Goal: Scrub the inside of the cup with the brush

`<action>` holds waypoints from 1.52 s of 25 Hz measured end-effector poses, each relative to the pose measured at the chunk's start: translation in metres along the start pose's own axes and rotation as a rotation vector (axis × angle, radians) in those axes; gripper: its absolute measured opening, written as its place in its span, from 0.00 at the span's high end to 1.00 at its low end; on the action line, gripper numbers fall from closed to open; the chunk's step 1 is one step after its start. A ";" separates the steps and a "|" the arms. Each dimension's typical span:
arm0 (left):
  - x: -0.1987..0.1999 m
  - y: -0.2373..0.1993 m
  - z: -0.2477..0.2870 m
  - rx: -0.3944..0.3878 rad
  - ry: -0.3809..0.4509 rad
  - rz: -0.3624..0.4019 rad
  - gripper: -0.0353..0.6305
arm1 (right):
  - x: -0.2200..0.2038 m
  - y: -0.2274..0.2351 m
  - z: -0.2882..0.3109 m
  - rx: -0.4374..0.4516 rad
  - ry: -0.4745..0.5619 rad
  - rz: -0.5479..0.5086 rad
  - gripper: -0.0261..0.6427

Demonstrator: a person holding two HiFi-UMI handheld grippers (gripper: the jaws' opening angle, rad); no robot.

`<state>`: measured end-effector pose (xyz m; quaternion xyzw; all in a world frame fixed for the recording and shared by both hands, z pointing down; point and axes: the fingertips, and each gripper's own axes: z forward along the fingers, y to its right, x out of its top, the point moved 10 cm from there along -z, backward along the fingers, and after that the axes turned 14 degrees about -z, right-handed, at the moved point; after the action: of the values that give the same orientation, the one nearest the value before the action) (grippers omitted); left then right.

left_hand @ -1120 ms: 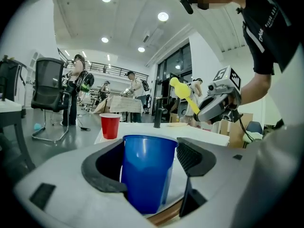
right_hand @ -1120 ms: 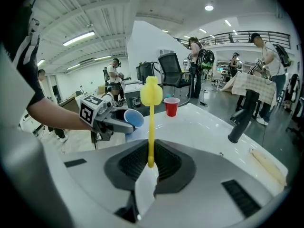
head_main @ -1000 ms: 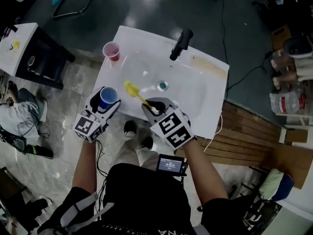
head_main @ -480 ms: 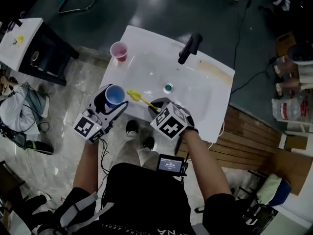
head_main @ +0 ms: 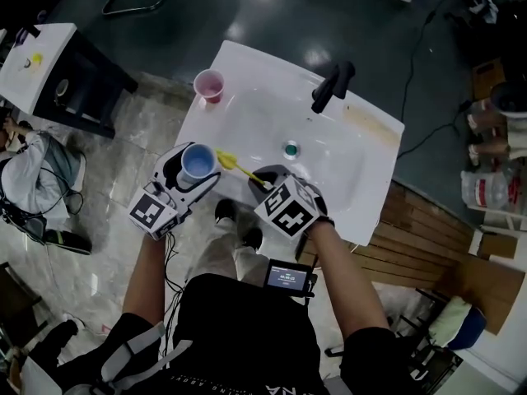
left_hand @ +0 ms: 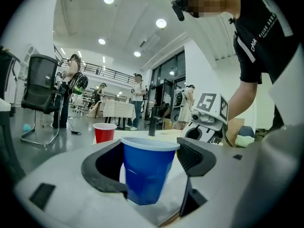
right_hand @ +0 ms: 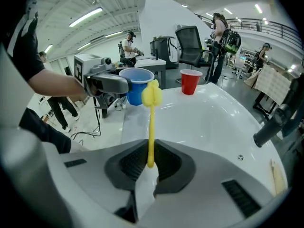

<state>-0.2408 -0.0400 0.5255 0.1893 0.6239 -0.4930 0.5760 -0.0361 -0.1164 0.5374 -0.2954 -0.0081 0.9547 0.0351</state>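
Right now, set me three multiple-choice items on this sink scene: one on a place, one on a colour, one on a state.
1. The red cup stands:
A. on the far-left corner of the sink
B. in the basin by the drain
C. on the floor

2. The brush is:
A. black
B. yellow
C. blue

3. The right gripper is:
A. open and empty
B. shut on a cup
C. shut on the brush

Key:
1 A: the head view shows it on the rim corner, left of the faucet.
2 B: its head and stem are yellow in both views.
3 C: its jaws clamp the brush's handle.
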 end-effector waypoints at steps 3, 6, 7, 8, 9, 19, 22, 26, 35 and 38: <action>-0.006 -0.004 -0.002 0.005 -0.055 0.029 0.42 | 0.000 -0.001 0.004 0.003 0.006 0.014 0.90; -0.013 -0.008 -0.003 0.017 -0.091 0.043 0.42 | 0.003 -0.001 0.008 0.008 -0.002 0.012 0.90; -0.013 -0.009 -0.003 0.021 -0.096 0.045 0.42 | 0.003 -0.001 0.010 0.012 -0.005 0.011 0.90; -0.014 -0.010 -0.003 0.024 -0.100 0.044 0.42 | 0.003 -0.001 0.012 0.017 -0.008 0.012 0.90; -0.014 -0.010 -0.003 0.027 -0.104 0.043 0.42 | 0.002 0.000 0.013 0.022 -0.010 0.016 0.90; -0.020 -0.018 -0.003 0.032 -0.138 0.050 0.42 | -0.004 -0.001 0.019 0.036 -0.039 0.039 0.90; -0.020 -0.020 -0.005 0.035 -0.138 0.039 0.42 | -0.003 -0.001 0.019 0.036 -0.049 0.033 0.90; -0.017 -0.021 -0.007 0.042 -0.140 0.030 0.42 | -0.001 0.001 0.019 0.029 -0.056 0.033 0.90; -0.013 -0.018 -0.017 0.051 -0.138 0.006 0.42 | -0.001 0.003 0.017 0.011 -0.074 0.041 0.90; -0.010 -0.015 -0.020 0.059 -0.135 0.012 0.42 | 0.002 0.002 0.017 0.026 -0.086 0.014 0.90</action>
<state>-0.2614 -0.0266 0.5371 0.1761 0.5675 -0.5195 0.6140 -0.0476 -0.1177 0.5500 -0.2537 0.0052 0.9668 0.0317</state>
